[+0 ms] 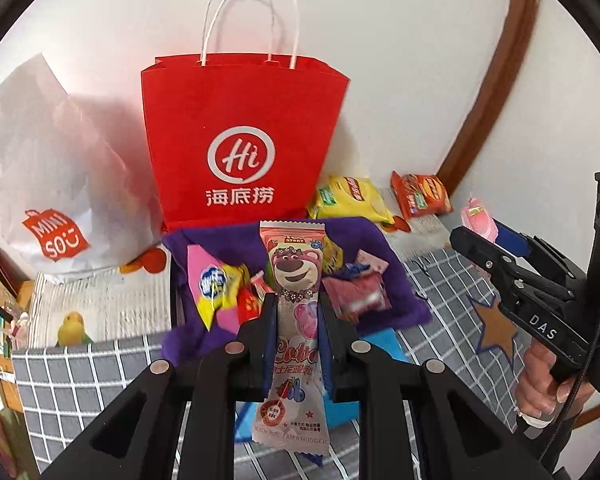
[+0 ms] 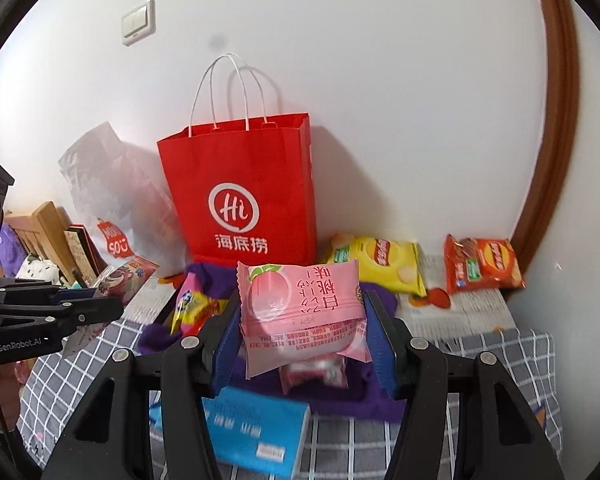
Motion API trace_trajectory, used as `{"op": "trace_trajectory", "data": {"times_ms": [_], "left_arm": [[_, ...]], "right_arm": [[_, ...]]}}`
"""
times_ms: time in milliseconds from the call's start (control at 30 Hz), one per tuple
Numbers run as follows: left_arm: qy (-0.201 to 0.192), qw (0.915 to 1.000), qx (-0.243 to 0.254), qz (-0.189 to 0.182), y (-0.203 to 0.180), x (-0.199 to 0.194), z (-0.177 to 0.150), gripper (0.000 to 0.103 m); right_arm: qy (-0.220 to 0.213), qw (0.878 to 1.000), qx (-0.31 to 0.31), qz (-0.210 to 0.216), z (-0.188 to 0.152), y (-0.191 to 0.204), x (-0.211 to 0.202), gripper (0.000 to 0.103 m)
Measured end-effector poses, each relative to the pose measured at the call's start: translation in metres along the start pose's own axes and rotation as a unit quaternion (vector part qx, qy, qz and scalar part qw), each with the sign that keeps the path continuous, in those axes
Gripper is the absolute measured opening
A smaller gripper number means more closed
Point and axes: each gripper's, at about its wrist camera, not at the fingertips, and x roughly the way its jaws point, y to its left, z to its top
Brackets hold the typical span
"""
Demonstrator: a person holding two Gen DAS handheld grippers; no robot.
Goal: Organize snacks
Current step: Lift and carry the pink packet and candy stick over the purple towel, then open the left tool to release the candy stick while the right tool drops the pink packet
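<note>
Red paper bag (image 1: pixel 244 144) stands against the wall behind a purple cloth-lined box (image 1: pixel 380 240) of snacks. Only the right wrist view shows the wall switch (image 2: pixel 139 22); only the left wrist view shows a parrot print (image 1: pixel 73 328) on the table cover. The left gripper (image 1: pixel 298 312), pointing steeply down, pinches a bear-printed candy pack (image 1: pixel 296 280) above the box. The right gripper (image 2: pixel 300 320), tilted less steeply, clamps a pink peach snack pack (image 2: pixel 300 300) by its sides. A hand (image 1: pixel 540 380) grasps its handle.
</note>
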Motion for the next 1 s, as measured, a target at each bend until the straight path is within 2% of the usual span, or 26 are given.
{"op": "trace_trajectory", "data": {"times_ms": [300,400,533,833,1000], "left_arm": [[0.025,0.999,-0.034,-0.015,0.035,0.058,0.023,0.018],[0.037,0.9985,-0.036,-0.018,0.04,0.08,0.024,0.018],[0.065,0.9969,-0.041,-0.019,0.046,0.108,0.021,0.018],[0.079,0.9957,-0.045,-0.022,0.049,0.127,0.016,0.018],[0.08,0.9952,-0.05,-0.027,0.05,0.133,0.015,0.018]], "right_arm": [[0.031,0.999,0.015,0.004,0.012,-0.012,0.07,0.056],[0.039,0.999,0.012,0.007,0.008,-0.012,0.087,0.056],[0.07,0.998,0.0,0.001,-0.001,-0.013,0.111,0.056],[0.124,0.992,0.005,0.011,-0.021,-0.019,0.15,0.056],[0.135,0.991,-0.011,0.004,-0.027,-0.01,0.16,0.056]]}}
